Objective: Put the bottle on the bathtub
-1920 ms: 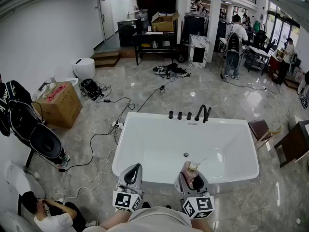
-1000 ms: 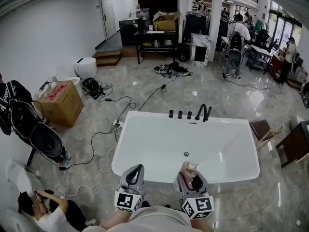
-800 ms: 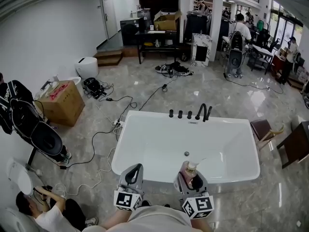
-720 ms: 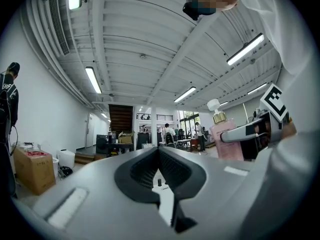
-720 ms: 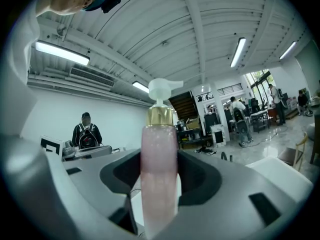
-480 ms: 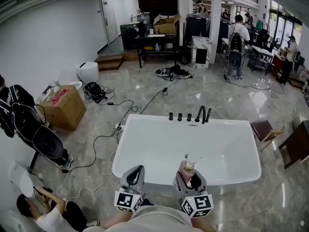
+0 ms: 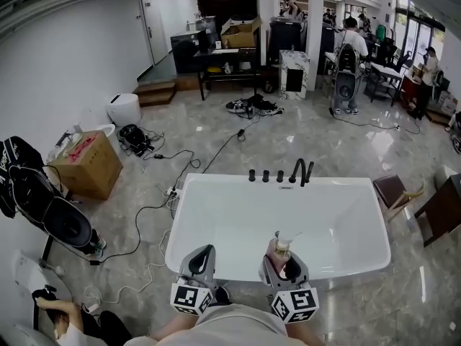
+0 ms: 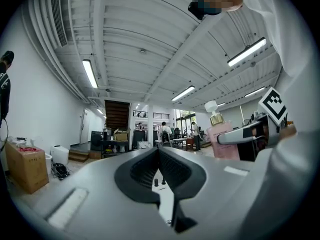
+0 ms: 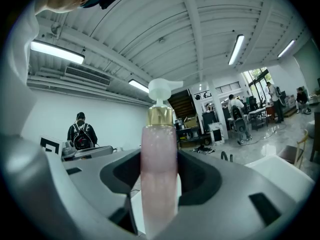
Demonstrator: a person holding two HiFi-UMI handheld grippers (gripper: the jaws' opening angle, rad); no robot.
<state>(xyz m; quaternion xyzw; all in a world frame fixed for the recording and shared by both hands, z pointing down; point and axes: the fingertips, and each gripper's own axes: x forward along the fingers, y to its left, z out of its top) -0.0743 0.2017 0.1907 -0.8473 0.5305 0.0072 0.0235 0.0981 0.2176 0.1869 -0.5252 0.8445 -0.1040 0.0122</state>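
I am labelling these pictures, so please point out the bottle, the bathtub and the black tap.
bottle (image 9: 159,174): right gripper view, on its pink body.
bathtub (image 7: 230,215): head view, on its bare white inside.
black tap (image 7: 301,170): head view, on its curved spout.

Head view looks steeply down on the bathtub (image 7: 216,215); both gripper views face level across that same tub.
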